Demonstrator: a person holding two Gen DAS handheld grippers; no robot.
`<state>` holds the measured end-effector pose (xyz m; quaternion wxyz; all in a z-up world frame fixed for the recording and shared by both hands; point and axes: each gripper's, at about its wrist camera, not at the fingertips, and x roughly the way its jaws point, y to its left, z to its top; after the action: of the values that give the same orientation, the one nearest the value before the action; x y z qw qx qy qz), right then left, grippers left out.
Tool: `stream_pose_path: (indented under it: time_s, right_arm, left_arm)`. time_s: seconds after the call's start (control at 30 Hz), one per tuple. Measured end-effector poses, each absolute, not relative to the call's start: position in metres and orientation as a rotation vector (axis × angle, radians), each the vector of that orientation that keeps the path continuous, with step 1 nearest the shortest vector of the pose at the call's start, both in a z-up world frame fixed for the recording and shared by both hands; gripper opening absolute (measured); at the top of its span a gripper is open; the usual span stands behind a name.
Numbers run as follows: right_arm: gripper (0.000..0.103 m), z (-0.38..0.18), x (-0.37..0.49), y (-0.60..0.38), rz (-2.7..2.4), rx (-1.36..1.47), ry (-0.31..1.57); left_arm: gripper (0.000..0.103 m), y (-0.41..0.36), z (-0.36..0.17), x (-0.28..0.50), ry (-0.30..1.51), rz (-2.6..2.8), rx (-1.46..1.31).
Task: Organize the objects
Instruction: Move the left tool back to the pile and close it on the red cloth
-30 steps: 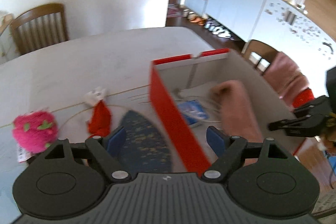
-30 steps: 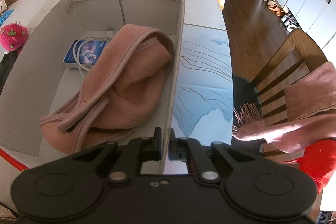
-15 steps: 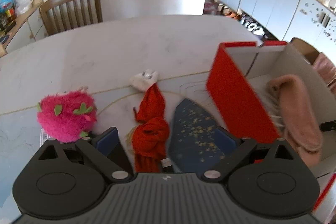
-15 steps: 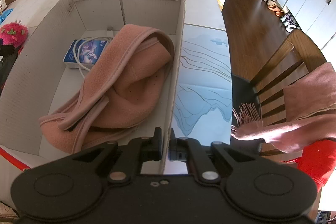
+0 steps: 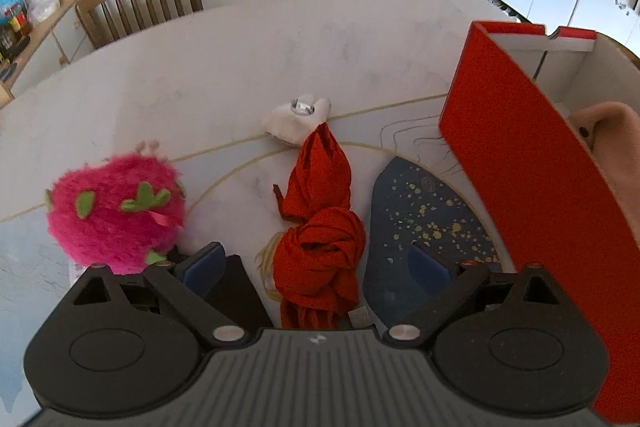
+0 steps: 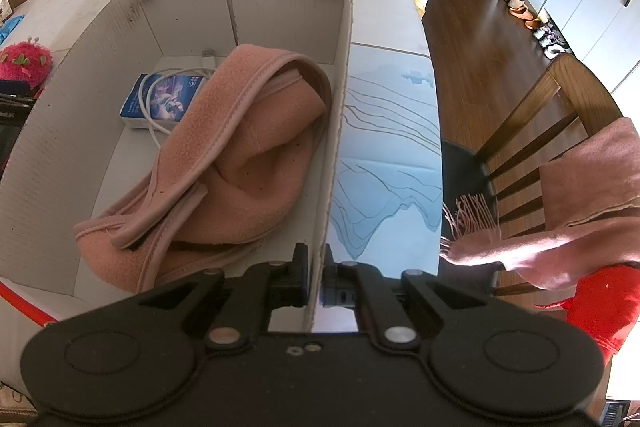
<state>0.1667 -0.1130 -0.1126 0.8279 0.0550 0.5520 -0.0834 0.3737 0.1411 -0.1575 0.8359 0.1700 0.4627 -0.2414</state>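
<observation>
A: Well, from the left wrist we see our left gripper with its jaws spread wide, low over the table and holding nothing. The red cloth lies bunched right between the two blue pads, though we cannot tell whether either one touches it.

B: And taking that cloth as our mark?

A: The white soft piece sits at its far tip, touching it. The pink plush toy is to its left, near but apart. A dark blue speckled patch on the table lies just to its right, and beyond that stands the red box, its outer wall facing us, with a bit of the pink fleece showing over the rim.

B: Now the right wrist?

A: There our right gripper is pinching the box's near-right cardboard wall, jaws pressed against it from both sides. Inside the box, the pink fleece fills the middle; behind it a small blue packet lies under a white cable. The plush toy peeks over the left wall.
</observation>
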Motion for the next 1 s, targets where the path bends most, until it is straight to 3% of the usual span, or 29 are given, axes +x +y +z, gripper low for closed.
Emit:
stream_pose_path:
  time_s: [0.43,0.6,0.73,1.0]
  right_arm:
    - [0.004,-0.112,0.166,-0.113,-0.177,0.117,1.172]
    - [0.004,-0.113,0.166,-0.113,-0.177,0.116,1.172]
    - [0.004,-0.112,0.166,-0.113,-0.176,0.115,1.171]
    - [0.004,-0.112,0.165,-0.113,-0.177,0.119,1.166]
  left_arm:
    - [0.094,0.142,-0.173,0.383,1.011,-0.476,0.334]
    - [0.061,0.141,-0.17,0.381,1.015,-0.47,0.34]
    - [0.044,0.143,-0.167,0.378,1.011,-0.487,0.32]
    - [0.034,0.152,-0.158,0.372,1.013,-0.485,0.262]
